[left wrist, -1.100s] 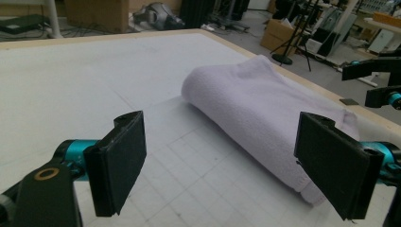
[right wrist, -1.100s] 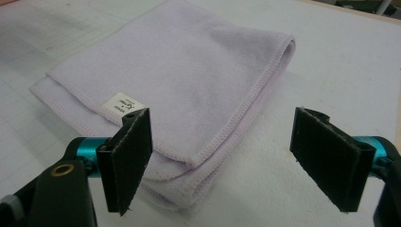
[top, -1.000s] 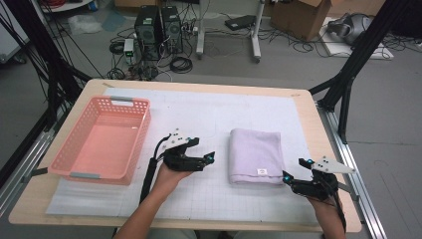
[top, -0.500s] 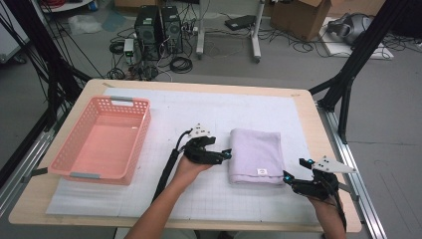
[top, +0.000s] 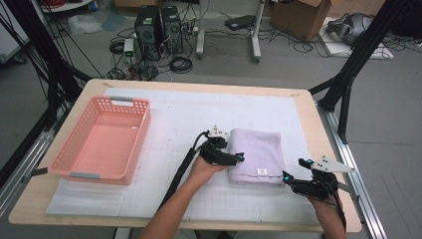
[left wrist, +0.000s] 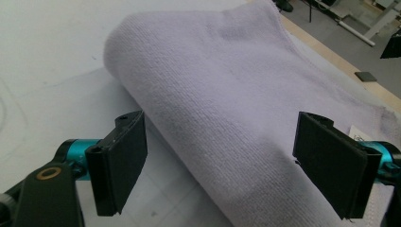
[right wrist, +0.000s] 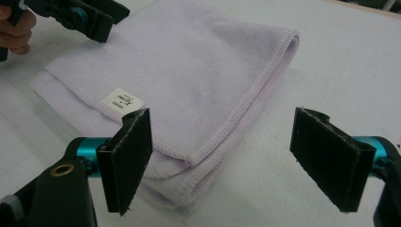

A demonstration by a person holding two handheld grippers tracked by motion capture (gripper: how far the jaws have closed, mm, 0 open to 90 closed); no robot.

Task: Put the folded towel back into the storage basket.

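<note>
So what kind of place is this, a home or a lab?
Most likely a lab or workshop: computer towers and loose cables sit on the bare floor, a cardboard box stands behind, and black frame struts flank the table.

Grey floor (top: 398, 164), tangled cables (top: 179, 62), computer towers (top: 159, 27), cardboard box (top: 301, 17)

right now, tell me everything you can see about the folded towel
The towel is pale lilac, soft terry-looking cloth, folded into a flat rectangle several layers thick, with stitched hems and a small white label on top near one corner. It lies flat on the white gridded mat, right of the middle. The left claw is open at its left folded edge, the right claw open by its near right corner; neither visibly grips it.
</note>
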